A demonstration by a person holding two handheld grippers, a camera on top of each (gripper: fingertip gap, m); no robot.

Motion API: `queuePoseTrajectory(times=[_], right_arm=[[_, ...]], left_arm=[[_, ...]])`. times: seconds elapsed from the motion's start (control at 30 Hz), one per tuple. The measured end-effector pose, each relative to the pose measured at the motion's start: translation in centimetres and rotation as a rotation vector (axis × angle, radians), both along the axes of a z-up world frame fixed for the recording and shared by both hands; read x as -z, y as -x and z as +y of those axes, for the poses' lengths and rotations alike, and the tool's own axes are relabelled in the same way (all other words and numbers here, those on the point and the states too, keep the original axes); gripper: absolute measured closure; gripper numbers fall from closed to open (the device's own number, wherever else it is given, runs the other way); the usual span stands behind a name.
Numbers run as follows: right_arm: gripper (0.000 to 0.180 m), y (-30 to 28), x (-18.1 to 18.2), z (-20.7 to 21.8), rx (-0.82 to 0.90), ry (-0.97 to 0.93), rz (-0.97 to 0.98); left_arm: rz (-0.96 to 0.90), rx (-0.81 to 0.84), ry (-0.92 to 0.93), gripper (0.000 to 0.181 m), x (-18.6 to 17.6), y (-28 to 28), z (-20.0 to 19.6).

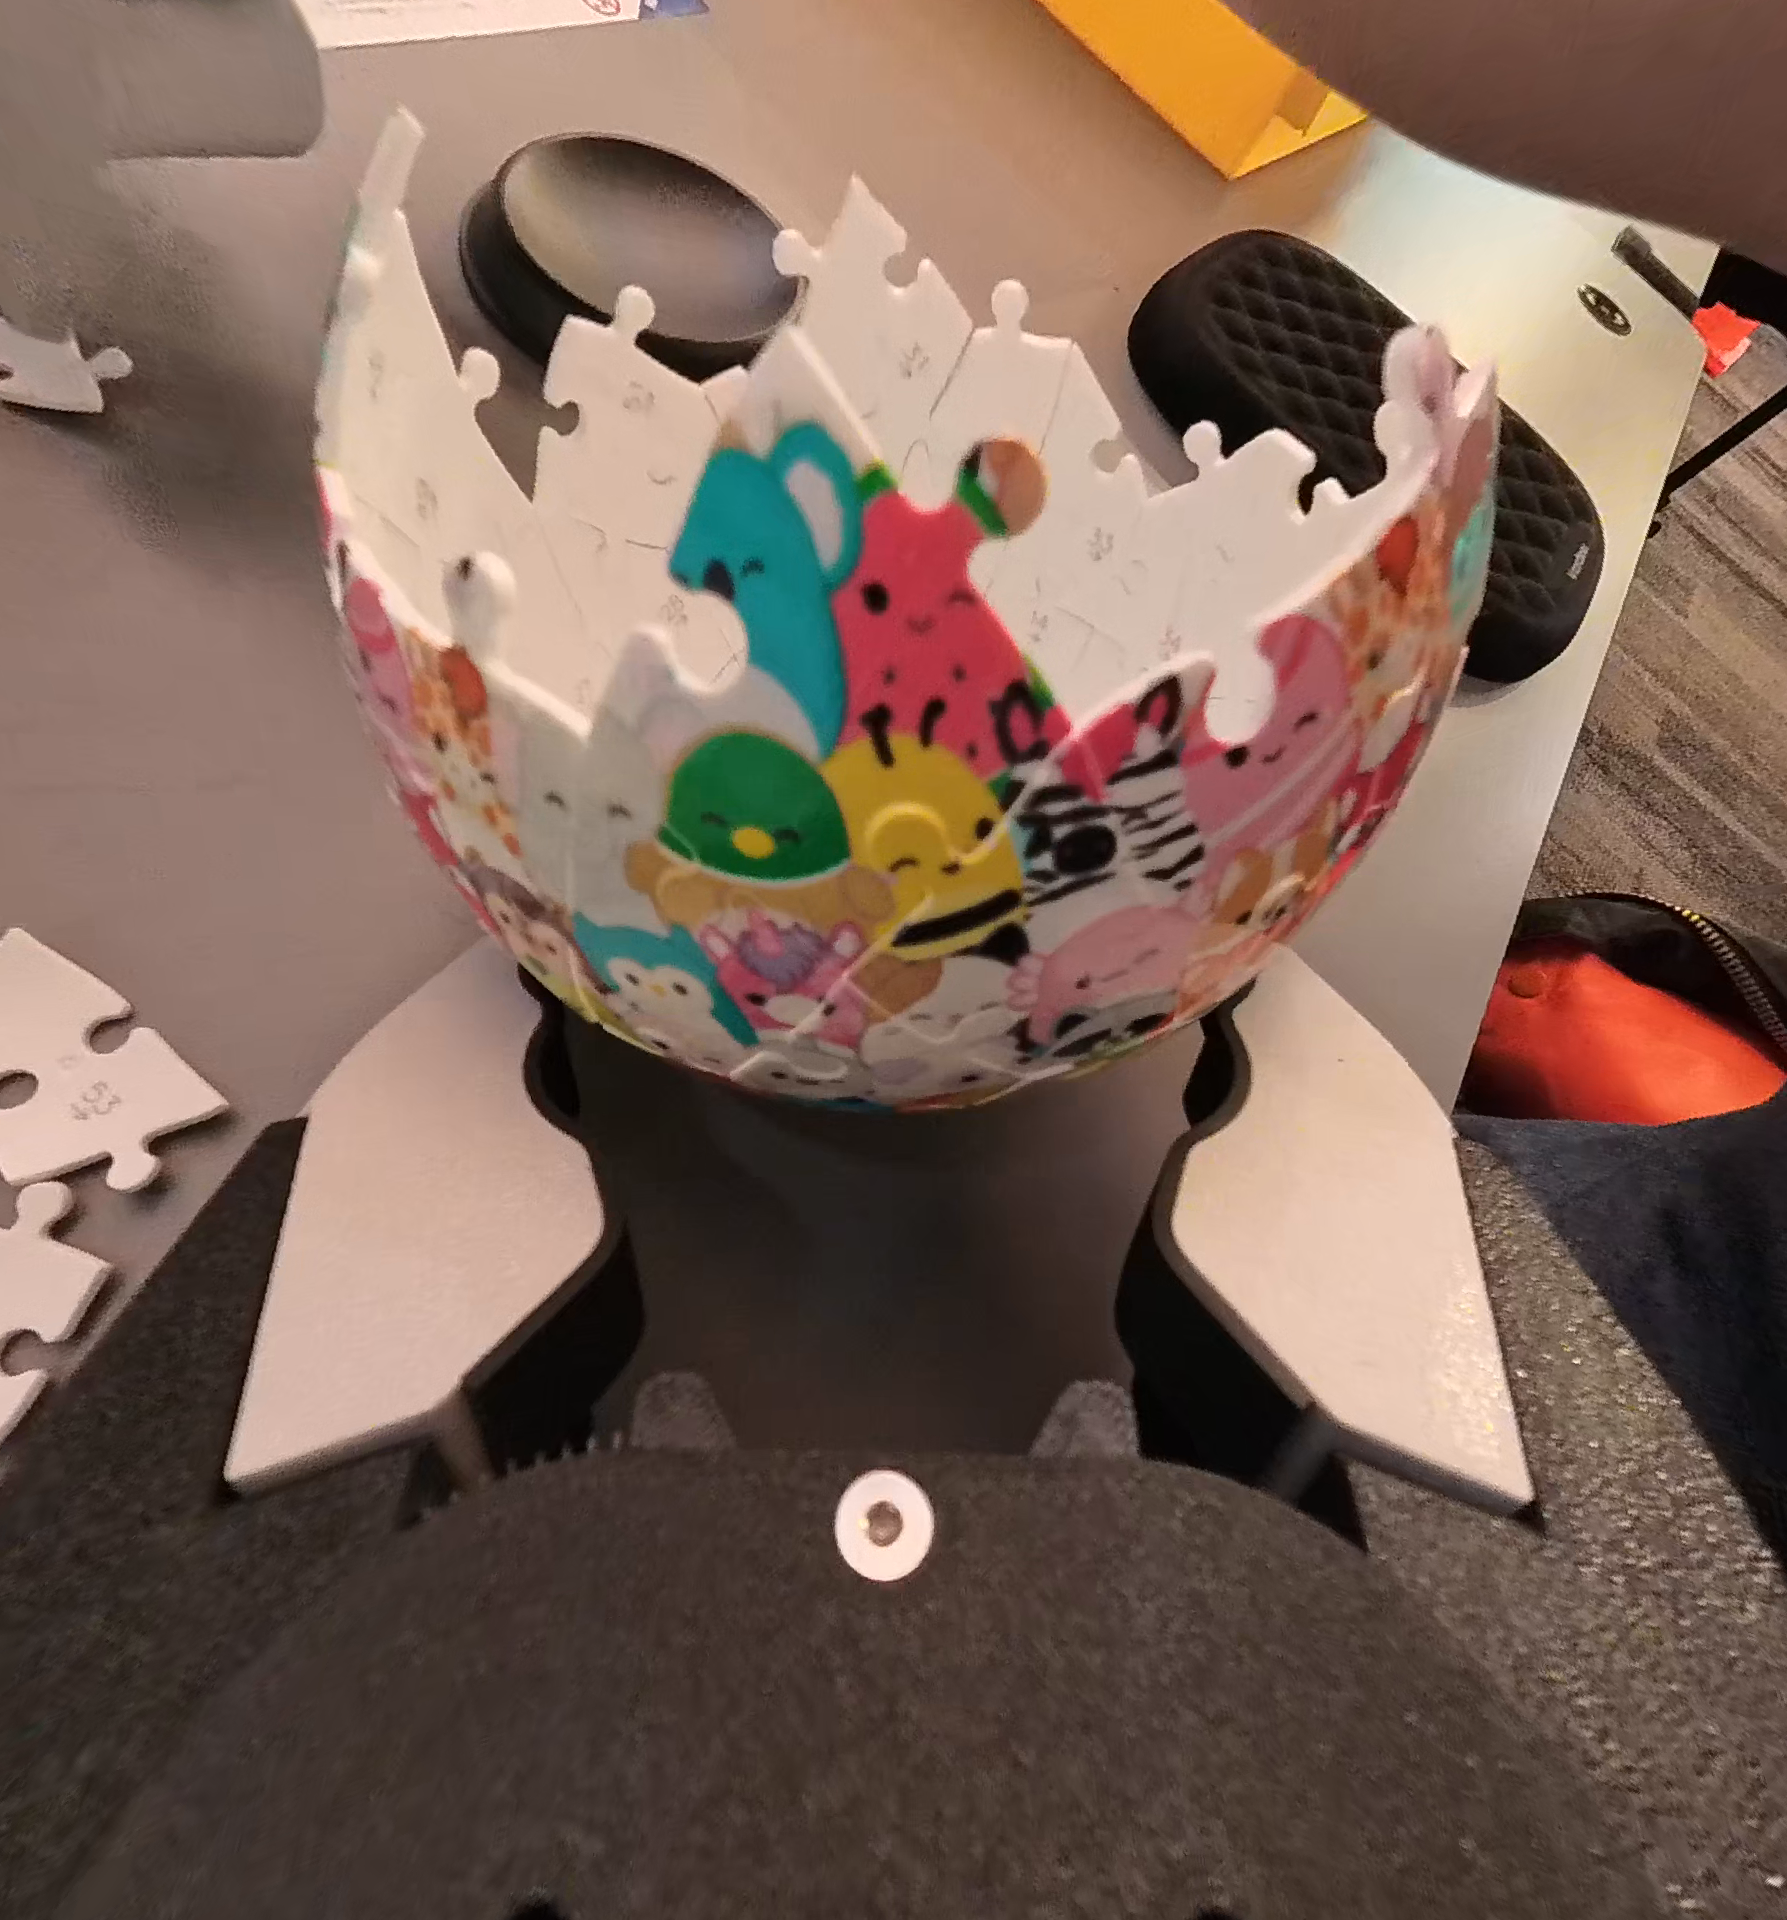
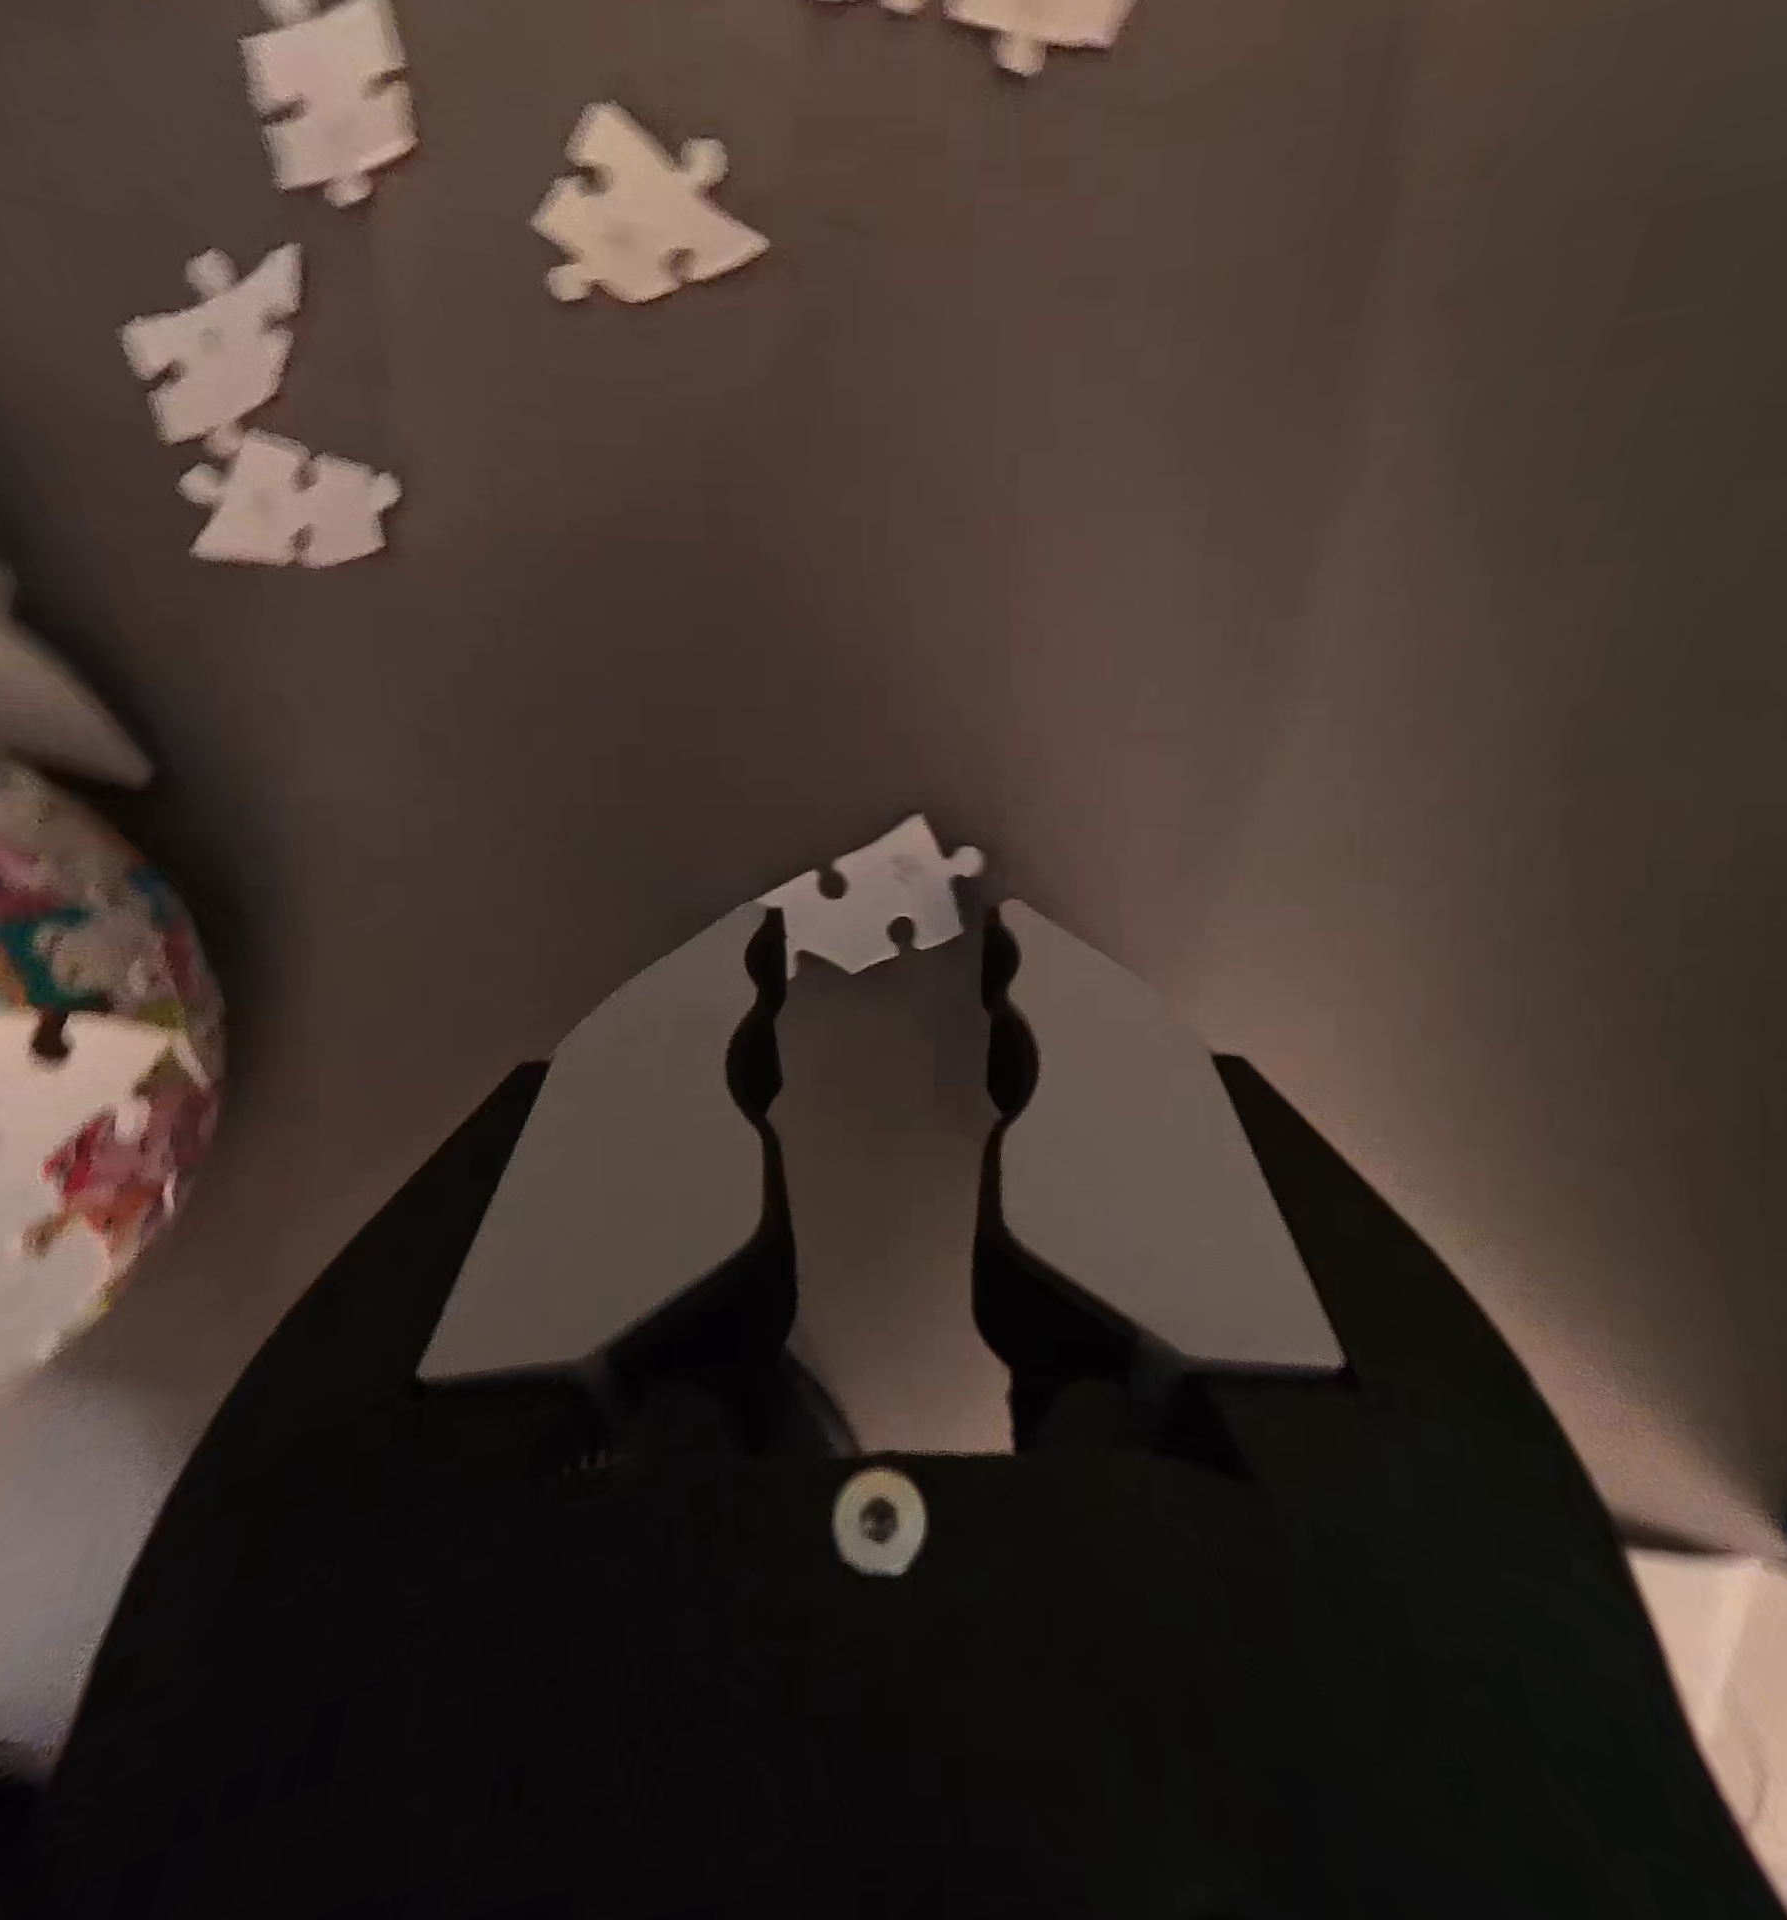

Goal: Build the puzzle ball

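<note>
The half-built puzzle ball (image 1: 899, 727) is an open bowl with colourful cartoon animals outside and white inside, with a jagged rim. My left gripper (image 1: 884, 1003) has its jaws set wide, and its grey fingertips (image 1: 473, 1039) press against the ball's lower sides. The ball also shows blurred at the left edge of the right wrist view (image 2: 58, 1060). My right gripper (image 2: 881, 914) holds a white puzzle piece (image 2: 889, 899) between its tips above the grey table (image 2: 1284, 520). Its jaws stand a piece-width apart.
Several loose white pieces lie on the table, at left in the left wrist view (image 1: 68, 1060) and ahead in the right wrist view (image 2: 650, 208). A black ring stand (image 1: 629, 239) and a black padded rest (image 1: 1367, 436) sit behind the ball. The table edge runs on the right (image 1: 1554, 727).
</note>
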State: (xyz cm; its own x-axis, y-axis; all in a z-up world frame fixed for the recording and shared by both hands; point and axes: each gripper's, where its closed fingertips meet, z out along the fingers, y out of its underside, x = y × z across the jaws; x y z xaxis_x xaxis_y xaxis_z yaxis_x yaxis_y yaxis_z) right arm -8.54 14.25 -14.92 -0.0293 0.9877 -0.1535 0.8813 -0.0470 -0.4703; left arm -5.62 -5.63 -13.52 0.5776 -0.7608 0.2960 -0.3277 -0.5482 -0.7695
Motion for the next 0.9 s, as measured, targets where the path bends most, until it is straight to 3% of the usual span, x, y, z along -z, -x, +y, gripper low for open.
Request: queuePoseTrajectory(times=[0.3,0.53,0.63,0.9], right_arm=[[0.140,0.4,-0.3,0.4,0.277,0.045,-0.044],[0.142,0.3,0.5,0.5,0.327,-0.031,-0.171],[0.156,0.0,0.7,0.1,0.298,-0.084,-0.238],[0.156,0.0,0.7,0.0,0.303,-0.101,-0.271]], left_arm=[[-0.005,0.004,0.001,0.064,0.0,0.0,0.0],[0.003,-0.003,-0.001,0.064,0.0,0.0,-0.1],[0.005,-0.006,-0.002,0.064,0.0,0.0,-0.2],[0.010,-0.023,-0.008,0.064,0.1,0.3,-0.4]])
